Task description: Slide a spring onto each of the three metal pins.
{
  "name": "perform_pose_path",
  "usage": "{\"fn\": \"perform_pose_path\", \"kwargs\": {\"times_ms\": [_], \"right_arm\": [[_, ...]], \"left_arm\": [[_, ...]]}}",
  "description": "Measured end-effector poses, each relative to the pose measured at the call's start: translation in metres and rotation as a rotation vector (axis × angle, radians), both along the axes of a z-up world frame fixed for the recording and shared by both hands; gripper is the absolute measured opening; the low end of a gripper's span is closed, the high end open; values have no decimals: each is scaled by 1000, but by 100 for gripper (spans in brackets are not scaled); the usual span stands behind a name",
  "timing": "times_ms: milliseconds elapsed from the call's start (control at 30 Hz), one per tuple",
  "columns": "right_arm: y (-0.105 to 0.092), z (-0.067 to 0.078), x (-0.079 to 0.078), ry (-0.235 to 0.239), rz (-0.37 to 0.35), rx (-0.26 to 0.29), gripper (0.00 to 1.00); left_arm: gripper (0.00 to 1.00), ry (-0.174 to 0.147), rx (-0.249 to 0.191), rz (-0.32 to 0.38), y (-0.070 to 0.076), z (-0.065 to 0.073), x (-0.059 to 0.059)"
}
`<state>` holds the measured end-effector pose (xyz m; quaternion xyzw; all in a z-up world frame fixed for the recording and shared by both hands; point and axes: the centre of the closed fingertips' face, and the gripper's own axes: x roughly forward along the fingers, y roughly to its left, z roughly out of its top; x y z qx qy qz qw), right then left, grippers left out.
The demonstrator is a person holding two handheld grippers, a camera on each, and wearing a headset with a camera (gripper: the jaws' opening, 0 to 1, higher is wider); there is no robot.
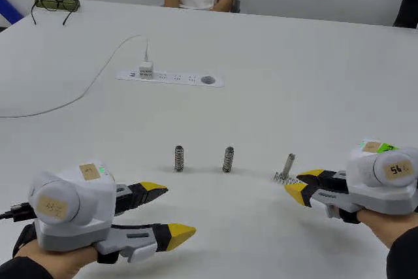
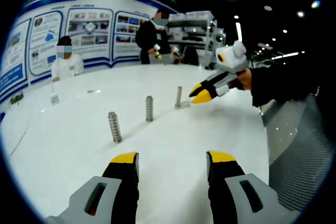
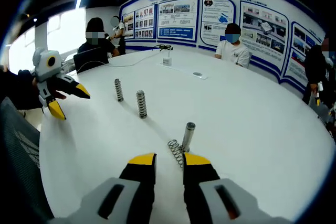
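Third spring to be fitted
Left gripper (image 1: 179, 210) and right gripper (image 1: 292, 181) are released; fallen spring (image 3: 176, 151) should be pinched mid-coil, uprighted over bare pin (image 1: 288, 163).

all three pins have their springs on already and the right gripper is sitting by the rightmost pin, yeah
Not quite: only two carry springs, the left pin and the middle pin. The right gripper view shows the third pin bare, with its spring lying on the table at its foot. The right gripper is indeed by that pin.
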<state>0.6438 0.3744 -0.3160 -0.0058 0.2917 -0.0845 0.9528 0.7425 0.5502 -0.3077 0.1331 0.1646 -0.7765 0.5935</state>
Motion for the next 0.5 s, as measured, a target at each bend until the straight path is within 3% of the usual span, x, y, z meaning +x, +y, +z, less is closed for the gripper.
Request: {"fn": "perform_pose_path", "kwargs": {"times_ms": [500], "right_arm": [[-15,-18,-1,-24,-23,44,22]], "left_arm": [[52,-11,19,-7,-1,1,-4]]}}
